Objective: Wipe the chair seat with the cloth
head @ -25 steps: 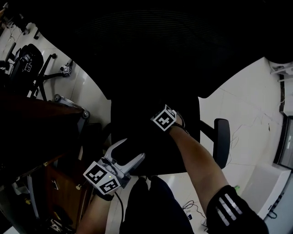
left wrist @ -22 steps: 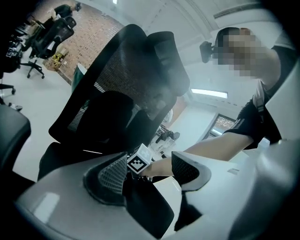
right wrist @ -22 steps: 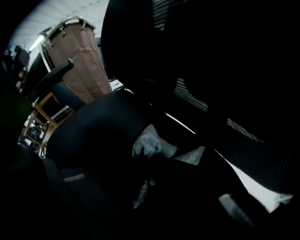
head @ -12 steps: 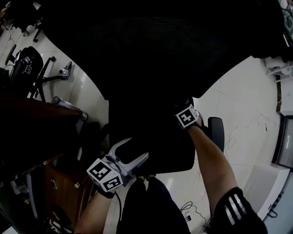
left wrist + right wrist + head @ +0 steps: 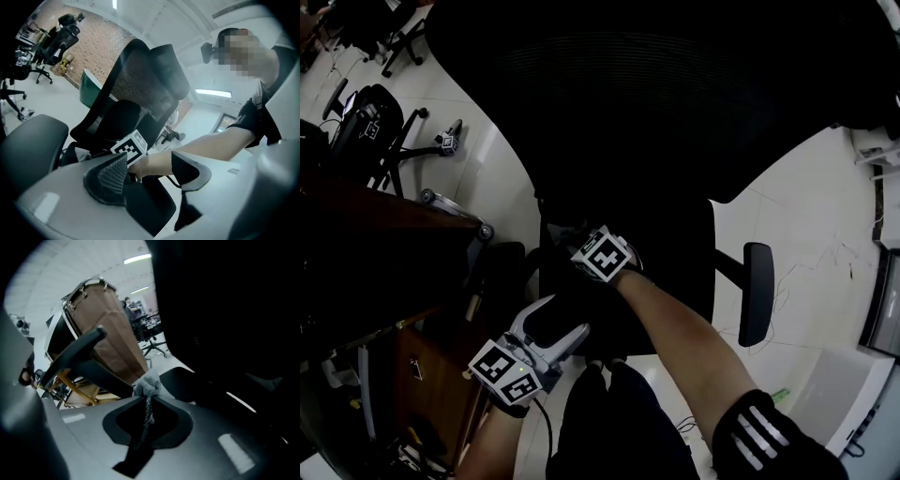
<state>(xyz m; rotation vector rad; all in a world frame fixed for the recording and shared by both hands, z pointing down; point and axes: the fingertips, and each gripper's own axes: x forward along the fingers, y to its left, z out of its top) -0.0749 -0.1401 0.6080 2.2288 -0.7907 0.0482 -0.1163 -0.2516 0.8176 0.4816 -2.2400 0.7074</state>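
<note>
I'm pinching the cloth (image 5: 147, 386), a grey wad, in my right gripper (image 5: 148, 399), jaws pressed together on it. I'm working it at the far left part of the chair seat (image 5: 675, 281), close under the backrest (image 5: 675, 103). I'm judging the wipe as under way: the seat is black, so I'm not telling wiped from unwiped, and the right and near parts are likely pending. My left gripper (image 5: 551, 328) is hovering at the near left edge, jaws spread wide, gripping nothing.

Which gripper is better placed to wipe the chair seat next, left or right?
Right, probably. The right gripper is shut on the cloth and sits over the chair seat, while the left gripper is open and holds nothing, near the seat's front edge.
</note>
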